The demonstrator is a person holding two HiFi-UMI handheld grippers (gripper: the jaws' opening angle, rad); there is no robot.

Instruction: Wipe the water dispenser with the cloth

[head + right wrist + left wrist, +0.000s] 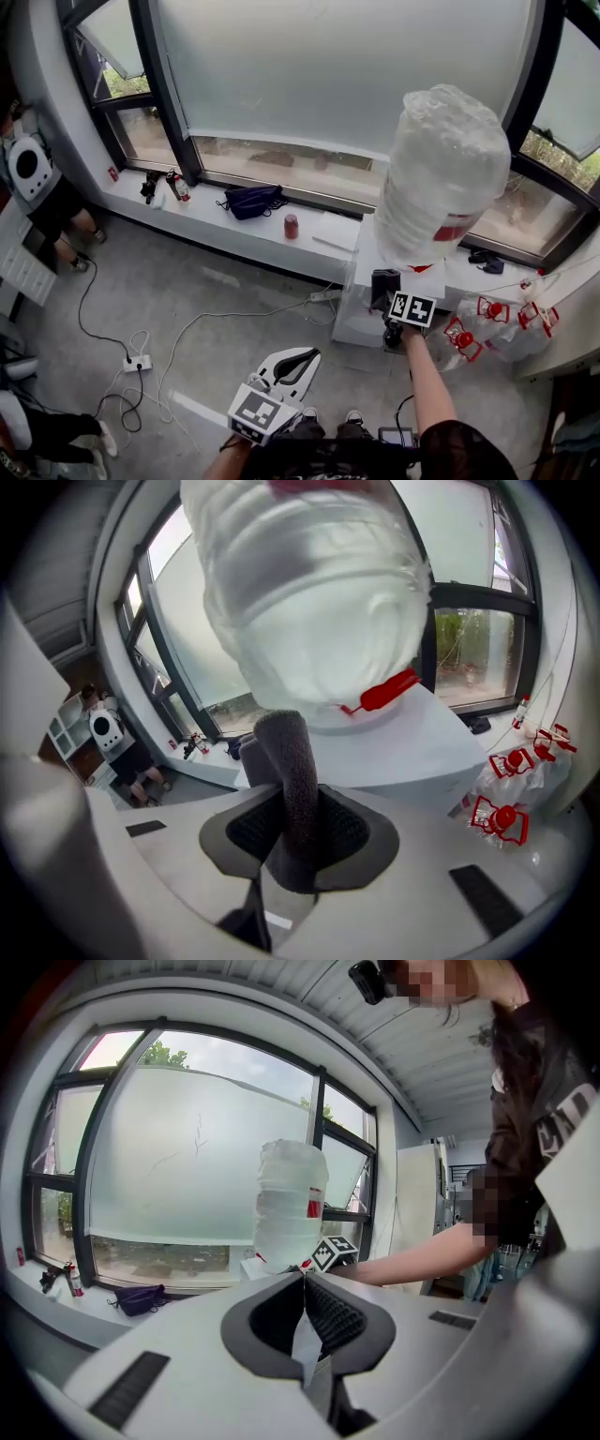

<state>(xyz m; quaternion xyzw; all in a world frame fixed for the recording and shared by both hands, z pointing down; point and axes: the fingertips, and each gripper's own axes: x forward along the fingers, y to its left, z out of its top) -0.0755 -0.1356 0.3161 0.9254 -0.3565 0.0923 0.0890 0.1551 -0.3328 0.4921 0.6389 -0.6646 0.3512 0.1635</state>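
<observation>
The white water dispenser (359, 298) stands by the window with a big clear bottle (441, 178) upside down on top. My right gripper (390, 307) is at the dispenser's front upper edge, shut on a dark grey rolled cloth (383, 283). In the right gripper view the cloth (286, 761) sticks up between the jaws of the gripper (295, 822), just before the dispenser's top (422, 747) and the bottle (309, 592). My left gripper (292, 364) hangs low over the floor, away from the dispenser. Its jaws (303, 1288) are shut with nothing between them.
A purple bag (251, 200) and a red can (291, 226) lie on the low sill. Empty bottles with red caps (492, 323) sit right of the dispenser. A power strip (138, 362) and cables lie on the floor. A person (56, 216) sits at the far left.
</observation>
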